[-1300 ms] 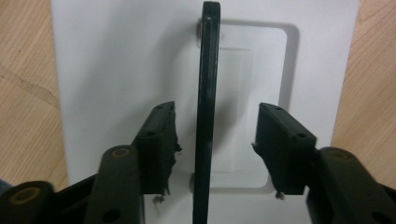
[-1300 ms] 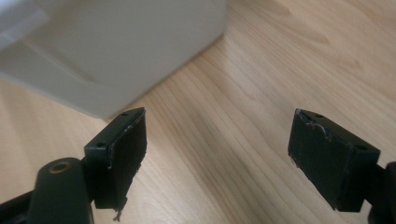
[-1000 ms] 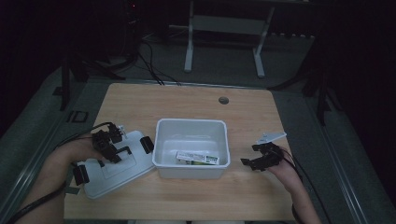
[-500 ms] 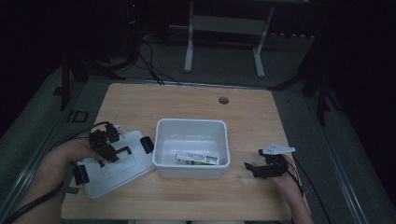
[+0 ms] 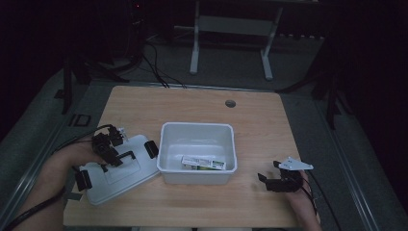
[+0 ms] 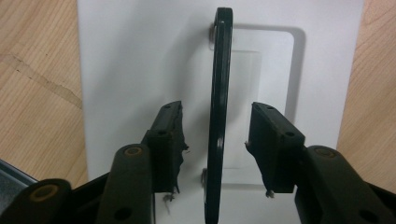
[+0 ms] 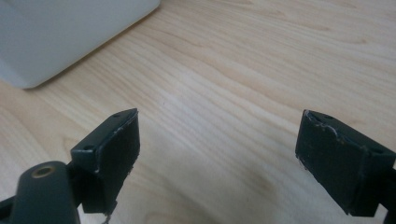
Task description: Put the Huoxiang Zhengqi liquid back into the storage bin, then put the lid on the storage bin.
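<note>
Dim room, wooden table (image 5: 269,120): white lid (image 5: 120,171) lies left of the bin (image 5: 197,151). Left gripper (image 6: 215,135) straddles its black handle (image 6: 219,93), pads not touching; close squarely. Right gripper (image 7: 217,158) gapes empty.

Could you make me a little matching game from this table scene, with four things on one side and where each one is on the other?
Things:
1. white tub
2. white lid
3. black handle
4. small packet

Places:
A. flat on the table, left of the tub
B. inside the tub
C. middle of the table
D. upright between the left gripper's jaws, untouched by the pads

Pairs: 1-C, 2-A, 3-D, 4-B
</note>
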`<action>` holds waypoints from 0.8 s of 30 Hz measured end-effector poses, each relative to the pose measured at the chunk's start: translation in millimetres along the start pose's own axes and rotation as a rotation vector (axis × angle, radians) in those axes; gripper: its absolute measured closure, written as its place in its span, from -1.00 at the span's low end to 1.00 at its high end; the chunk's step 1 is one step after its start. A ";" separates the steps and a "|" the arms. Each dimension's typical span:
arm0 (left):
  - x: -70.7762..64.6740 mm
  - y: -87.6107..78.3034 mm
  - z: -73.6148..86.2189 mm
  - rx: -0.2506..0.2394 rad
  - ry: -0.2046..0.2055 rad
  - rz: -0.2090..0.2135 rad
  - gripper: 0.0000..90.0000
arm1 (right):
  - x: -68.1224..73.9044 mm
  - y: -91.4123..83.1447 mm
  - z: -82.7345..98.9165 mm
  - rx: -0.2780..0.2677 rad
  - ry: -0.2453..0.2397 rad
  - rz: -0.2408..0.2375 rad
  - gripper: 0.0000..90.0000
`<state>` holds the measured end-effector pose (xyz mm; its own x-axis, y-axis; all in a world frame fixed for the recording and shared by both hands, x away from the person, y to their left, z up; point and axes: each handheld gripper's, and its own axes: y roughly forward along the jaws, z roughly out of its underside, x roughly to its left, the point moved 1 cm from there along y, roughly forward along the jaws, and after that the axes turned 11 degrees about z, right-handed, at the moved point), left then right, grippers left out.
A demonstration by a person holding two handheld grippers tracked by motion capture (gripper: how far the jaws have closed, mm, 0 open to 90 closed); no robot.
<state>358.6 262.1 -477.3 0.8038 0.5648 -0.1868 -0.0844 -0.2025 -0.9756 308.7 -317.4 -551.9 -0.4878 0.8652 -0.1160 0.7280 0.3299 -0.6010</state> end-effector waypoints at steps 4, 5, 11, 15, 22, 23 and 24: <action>0.0 3.2 0.1 0.001 0.000 0.008 0.19 | 0.2 -4.7 7.5 -0.018 0.011 0.004 -0.70; 0.2 4.0 0.2 0.001 0.000 0.010 0.19 | 0.2 -5.5 8.9 -0.021 0.012 0.001 -0.70; 2.1 6.1 -0.3 0.003 -0.005 0.011 0.20 | -0.1 -5.3 10.7 -0.026 0.016 0.012 -0.70; 4.0 7.2 -0.8 -0.007 -0.012 -0.001 0.33 | 1.0 -3.2 10.9 -0.015 0.011 0.006 -0.70; 3.9 9.3 -5.0 0.023 0.014 0.008 0.52 | 1.7 -2.1 10.9 -0.014 0.002 0.002 -0.71; 3.9 9.5 -5.9 0.032 0.015 0.005 0.52 | 1.9 -1.9 11.0 -0.013 0.002 -0.001 -0.70; 4.0 9.7 -6.7 0.034 0.019 -0.001 0.52 | 2.2 -1.8 11.1 -0.014 0.003 -0.004 -0.70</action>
<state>364.9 257.1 -486.7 0.8151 0.5495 -0.1837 -0.1033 -0.1742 -0.9793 301.0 -320.3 -559.9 -0.4889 0.8652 -0.1114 0.7328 0.3380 -0.5906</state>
